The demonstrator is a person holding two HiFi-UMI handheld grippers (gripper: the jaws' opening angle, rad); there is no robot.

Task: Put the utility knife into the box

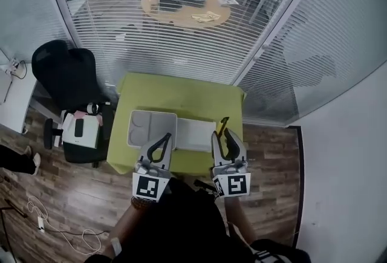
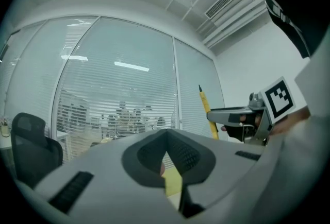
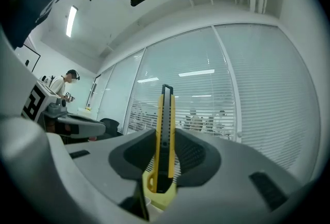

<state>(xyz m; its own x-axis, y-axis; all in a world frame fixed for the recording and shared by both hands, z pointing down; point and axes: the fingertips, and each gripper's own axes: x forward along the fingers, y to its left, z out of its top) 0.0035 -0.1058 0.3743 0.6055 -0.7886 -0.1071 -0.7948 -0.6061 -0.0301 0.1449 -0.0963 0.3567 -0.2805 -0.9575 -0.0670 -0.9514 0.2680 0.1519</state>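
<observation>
Fingers (image 3: 198,153) of right gripper (image 3: 165,164) pinching utility knife (image 3: 164,125) upright, pointing level — left gripper (image 2: 166,153) fingers pressed together

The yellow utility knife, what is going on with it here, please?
A person holds tongs in each hand at the near edge of a green table. The right tongs are closed on the utility knife, which stands upright between them. The left tongs are closed and hold nothing. The grey box lies open on the table, with a white flat piece beside it. The knife is not yet in the box.
</observation>
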